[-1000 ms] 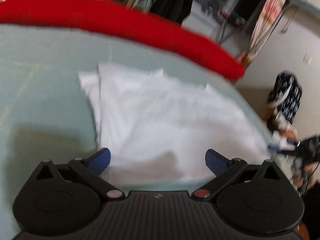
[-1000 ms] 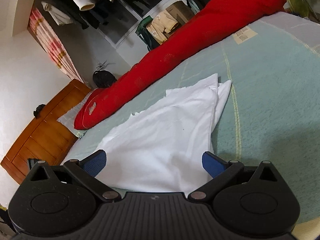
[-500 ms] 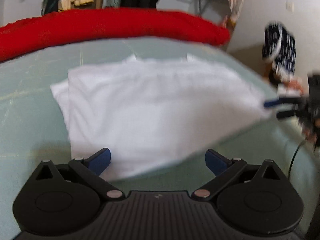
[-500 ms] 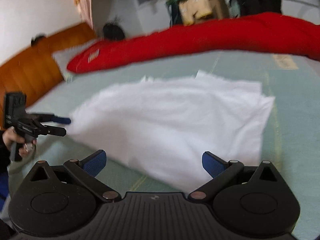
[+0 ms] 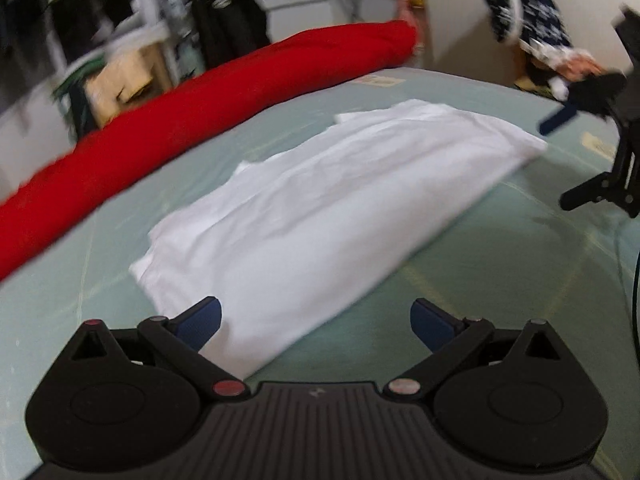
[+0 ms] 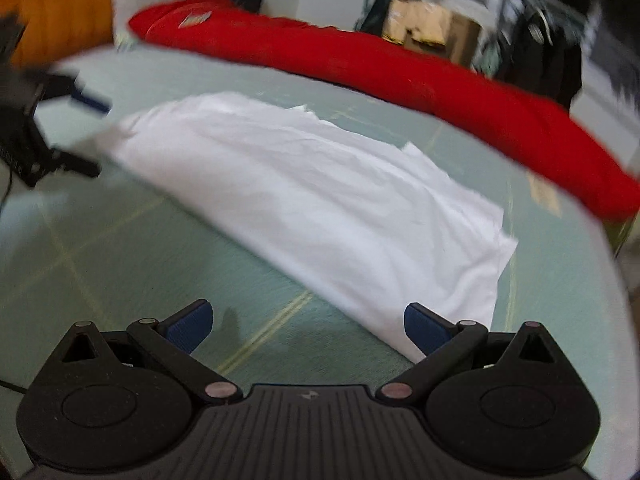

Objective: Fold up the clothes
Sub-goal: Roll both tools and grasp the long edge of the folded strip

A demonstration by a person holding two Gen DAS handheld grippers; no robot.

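A white garment lies folded into a long strip on the pale green bed cover. My left gripper is open, just short of the strip's near end, its left finger over the cloth. The same garment shows in the right wrist view, running from upper left to lower right. My right gripper is open, its right finger at the strip's near corner. Each gripper appears in the other's view: the right gripper is open past the garment's far end, and the left gripper is open at the opposite end.
A long red bolster lies along the far side of the bed, also the red bolster. Behind it stand a clothes rack and boxes. A wooden headboard is at the left. A dark patterned item hangs by the wall.
Both grippers have swung outward to opposite ends of the garment, so each now looks along the strip. The garment lies flat where it was. Both stay open.
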